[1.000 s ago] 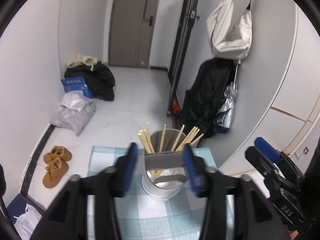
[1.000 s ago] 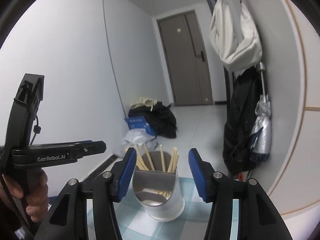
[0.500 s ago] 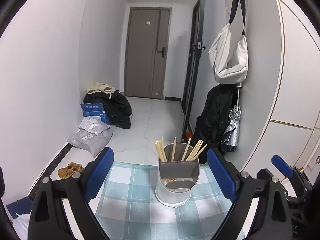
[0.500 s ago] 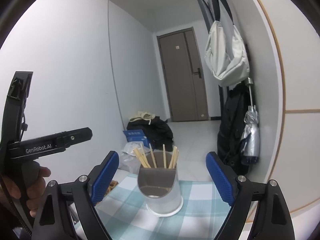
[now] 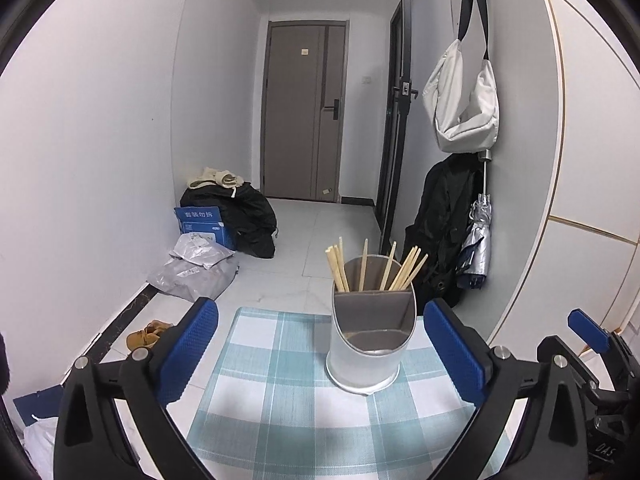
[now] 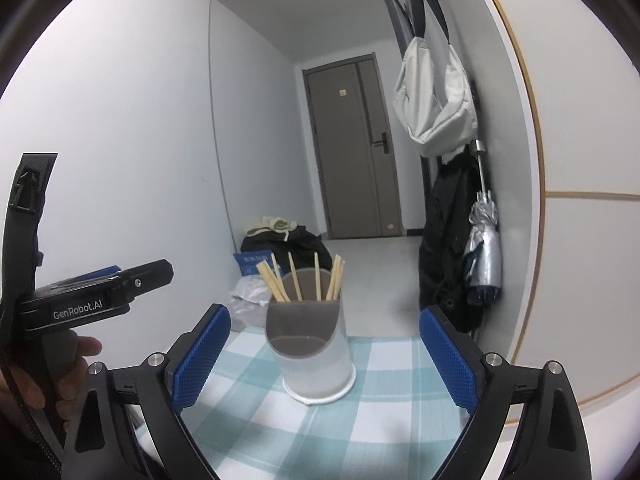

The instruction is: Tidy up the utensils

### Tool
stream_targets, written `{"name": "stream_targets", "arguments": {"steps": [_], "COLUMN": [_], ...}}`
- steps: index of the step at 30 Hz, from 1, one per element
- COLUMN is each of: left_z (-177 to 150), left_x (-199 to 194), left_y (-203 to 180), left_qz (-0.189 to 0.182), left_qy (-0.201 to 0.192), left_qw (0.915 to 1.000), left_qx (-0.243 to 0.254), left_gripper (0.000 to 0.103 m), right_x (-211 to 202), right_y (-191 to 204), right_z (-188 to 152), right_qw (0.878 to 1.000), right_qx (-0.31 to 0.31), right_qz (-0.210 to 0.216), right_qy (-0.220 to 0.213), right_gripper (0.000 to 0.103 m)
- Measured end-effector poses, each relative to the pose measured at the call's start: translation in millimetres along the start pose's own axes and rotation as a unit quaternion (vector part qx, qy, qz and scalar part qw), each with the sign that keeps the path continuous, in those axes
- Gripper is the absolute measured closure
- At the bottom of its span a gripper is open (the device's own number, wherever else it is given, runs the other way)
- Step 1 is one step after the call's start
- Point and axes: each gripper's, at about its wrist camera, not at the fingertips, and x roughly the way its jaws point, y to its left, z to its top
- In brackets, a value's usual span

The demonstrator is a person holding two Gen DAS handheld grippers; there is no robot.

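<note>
A grey-white utensil holder (image 5: 368, 356) (image 6: 316, 360) stands upright on the teal checked tablecloth (image 5: 280, 400) (image 6: 380, 400). Several wooden chopsticks (image 5: 376, 268) (image 6: 296, 280) lean in its back compartment; the lower front compartment shows only its grey floor. My left gripper (image 5: 320, 340) is near the holder, its blue pads wide apart and its jaws still opening, touching nothing. My right gripper (image 6: 324, 340) also frames the holder from a short way back, jaws opening, pads clear of it. A hand holds the left gripper (image 6: 92, 300) in the right wrist view.
The table ends just past the holder, with floor beyond. On the floor lie brown shoes (image 5: 148, 332), grey plastic bags (image 5: 196, 268), a blue box (image 5: 204, 220) and black bags (image 5: 244, 212). A black coat (image 5: 444, 224), an umbrella (image 5: 476, 240) and a white bag (image 5: 464, 108) hang on the right wall.
Both grippers have opened from half-closed around the holder to wide apart and drawn back from it. The holder stays standing on the cloth.
</note>
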Motion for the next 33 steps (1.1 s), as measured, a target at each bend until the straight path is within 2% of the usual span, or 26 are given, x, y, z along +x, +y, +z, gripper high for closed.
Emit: {"name": "stream_targets", "arguments": {"steps": [16, 33], "left_z": [-34.3, -37.2], "left_x": [28.2, 32.8], "left_y": [3.0, 16.8], "left_qz": [0.029, 0.012], "left_qy": [0.030, 0.063], "left_qw": [0.9991, 0.9974], "left_qx": [0.006, -0.033], "left_gripper": [0.003, 0.003], "right_x": [20.8, 28.5], "right_y": [0.8, 1.6], "right_z": [-33.4, -39.7], "right_qw": [0.999, 0.998], "right_qx": [-0.007, -0.009], "right_qz": [-0.014, -0.021], "right_qy": [0.040, 0.057], "right_gripper": [0.007, 0.007]}}
